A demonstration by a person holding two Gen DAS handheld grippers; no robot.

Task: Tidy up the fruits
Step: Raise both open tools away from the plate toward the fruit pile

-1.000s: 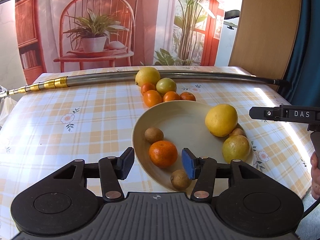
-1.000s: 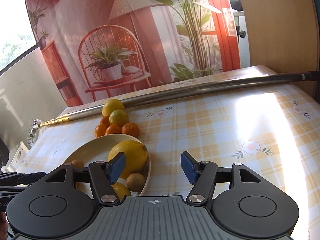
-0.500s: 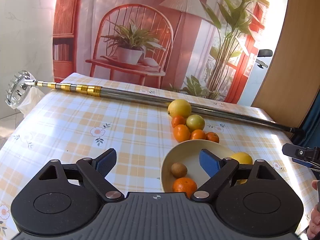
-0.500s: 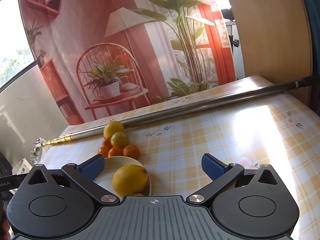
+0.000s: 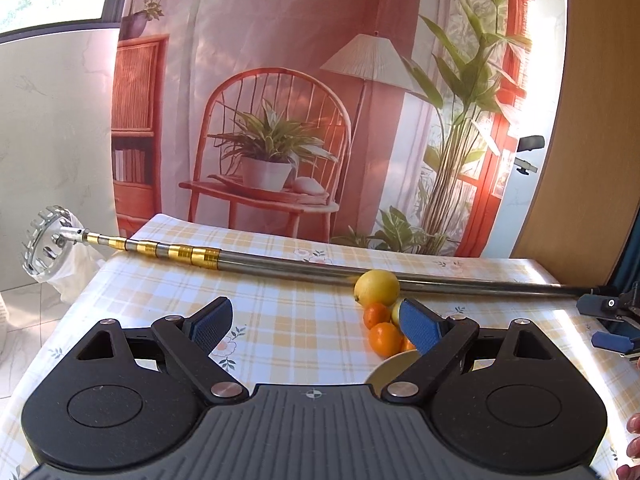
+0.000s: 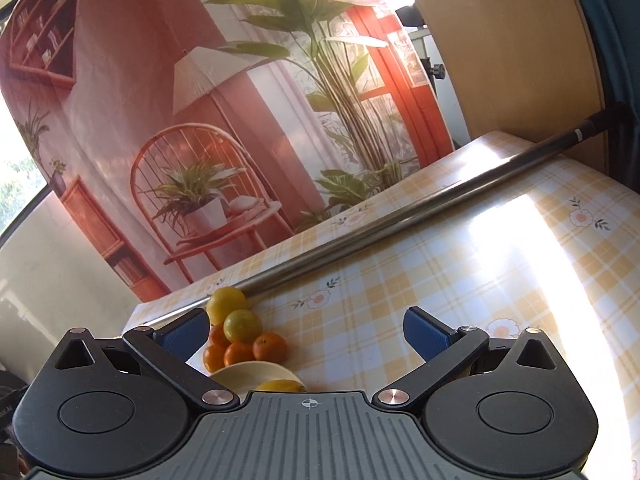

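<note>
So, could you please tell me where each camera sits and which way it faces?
Left wrist: on the left gripper, raised, facing the pole and backdrop; fingertips at lower right.
Right wrist: on the right gripper, tilted, facing the table; only its open jaws show.
Shared: the lemon, oranges, bowl rim.

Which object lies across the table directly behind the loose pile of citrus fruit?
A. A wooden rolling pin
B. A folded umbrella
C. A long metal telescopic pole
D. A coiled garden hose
C: the long metal telescopic pole, with gold bands near its round toothed head, stretches across the checked tablecloth right behind the lemon and the oranges.
</note>
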